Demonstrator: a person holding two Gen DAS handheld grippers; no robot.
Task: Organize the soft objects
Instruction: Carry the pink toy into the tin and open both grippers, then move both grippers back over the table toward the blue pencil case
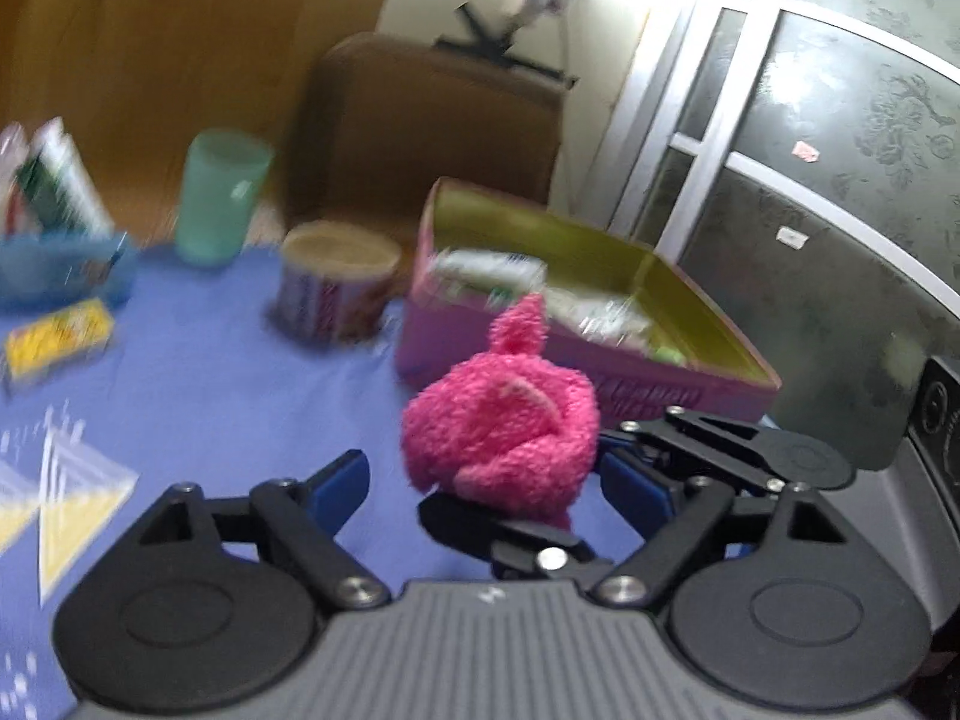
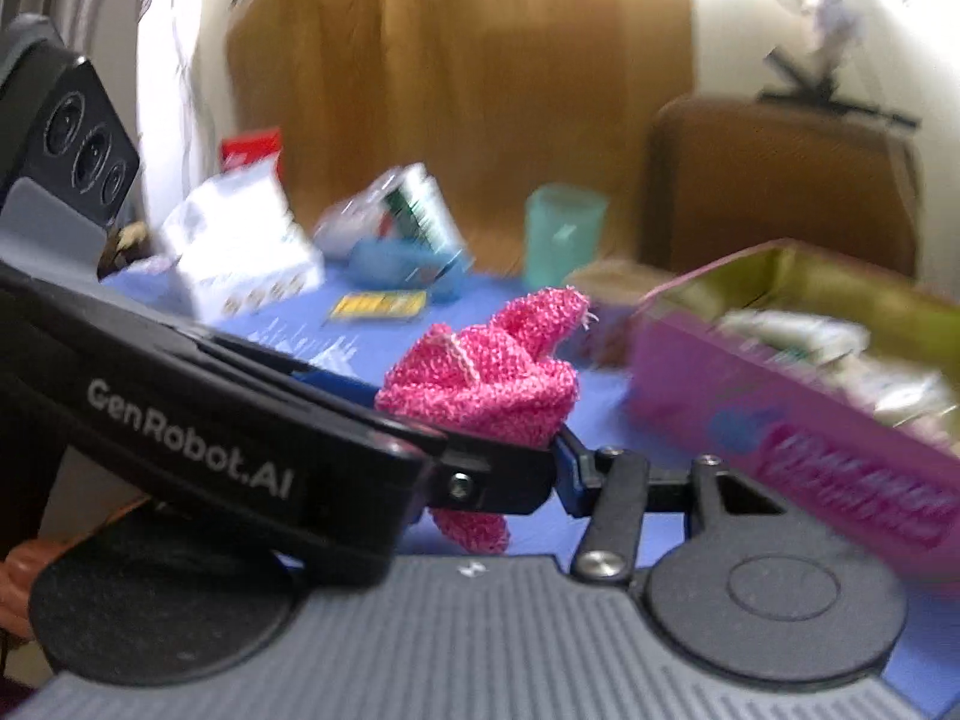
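A fuzzy pink sock bundle (image 1: 501, 426) hangs above the blue tablecloth (image 1: 210, 372), just in front of a pink box with a green inside (image 1: 708, 396). My left gripper (image 1: 486, 474) stands open, its blue pads wide apart. The bundle sits between them, but the right gripper's fingers (image 1: 660, 456) reach in from the right and pinch it. In the right wrist view the same sock bundle (image 2: 486, 384) is clamped by my right gripper (image 2: 504, 456), and the left gripper's body (image 2: 198, 438) crosses in front. The box (image 2: 798, 426) holds white packets.
A teal cup (image 1: 219, 195), a round tin (image 1: 336, 285), a blue bowl with packets (image 1: 60, 267) and a yellow pack (image 1: 60, 339) stand at the back of the table. A white carton (image 2: 240, 246) lies far left. A brown chair (image 1: 432, 126) stands behind.
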